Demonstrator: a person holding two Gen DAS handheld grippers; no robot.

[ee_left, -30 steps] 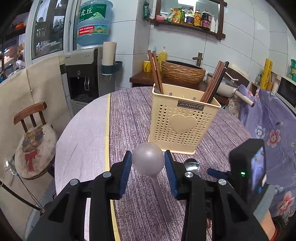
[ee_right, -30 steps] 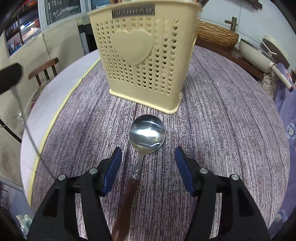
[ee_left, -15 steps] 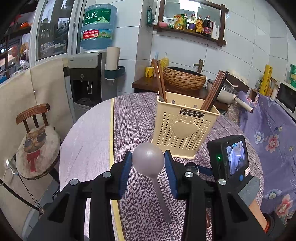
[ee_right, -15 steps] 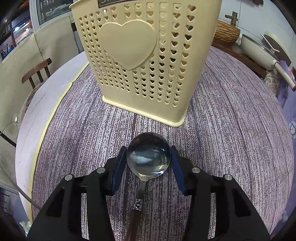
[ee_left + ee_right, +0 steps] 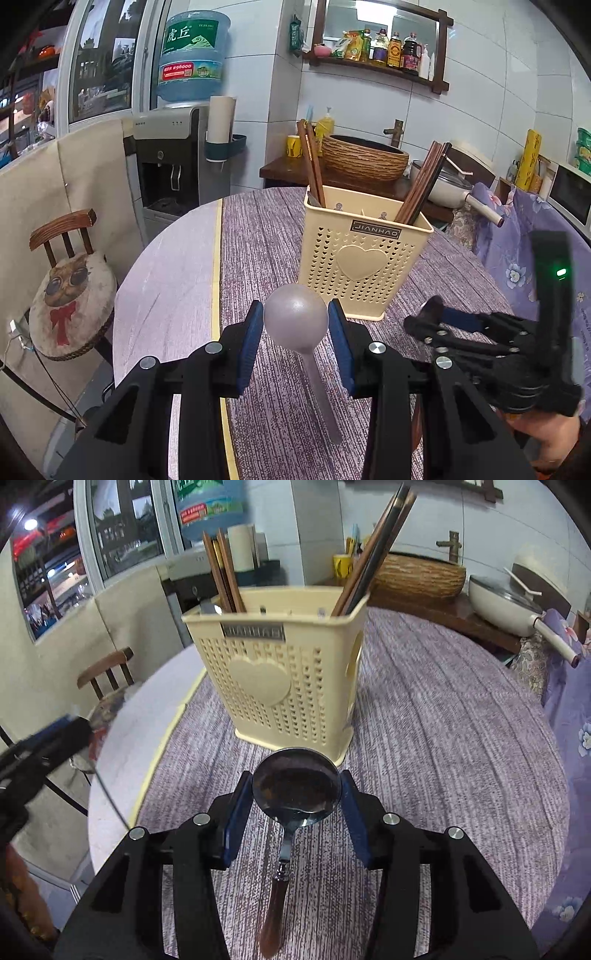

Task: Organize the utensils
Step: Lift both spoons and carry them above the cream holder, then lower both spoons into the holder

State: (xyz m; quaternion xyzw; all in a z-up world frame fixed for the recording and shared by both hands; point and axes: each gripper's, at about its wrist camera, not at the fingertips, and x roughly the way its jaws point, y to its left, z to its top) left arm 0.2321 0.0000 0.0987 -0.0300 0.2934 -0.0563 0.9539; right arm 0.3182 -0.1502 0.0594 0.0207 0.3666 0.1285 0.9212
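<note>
A cream perforated utensil holder point(image 5: 364, 262) with a heart stands on the purple-clothed round table and holds chopsticks point(image 5: 421, 184) in its left and right corners. My left gripper point(image 5: 295, 325) is shut on the bowl of a grey spoon point(image 5: 295, 319), held above the table in front of the holder. My right gripper point(image 5: 295, 794) is shut on the bowl of a steel spoon point(image 5: 295, 788) with a brown handle, lifted off the cloth just before the holder point(image 5: 277, 668). The right gripper also shows in the left wrist view point(image 5: 424, 325), at the right.
The table's bare pale part point(image 5: 166, 295) lies left of a yellow strip. A wooden chair point(image 5: 70, 280) with a cat cushion stands at the left. A water dispenser point(image 5: 173, 162), a woven basket point(image 5: 364, 158) and a pan point(image 5: 506, 605) are behind the table.
My right gripper closed on the steel spoon's bowl and lifted it off the table, tilting up toward the holder. My left gripper kept its spoon and rose a little.
</note>
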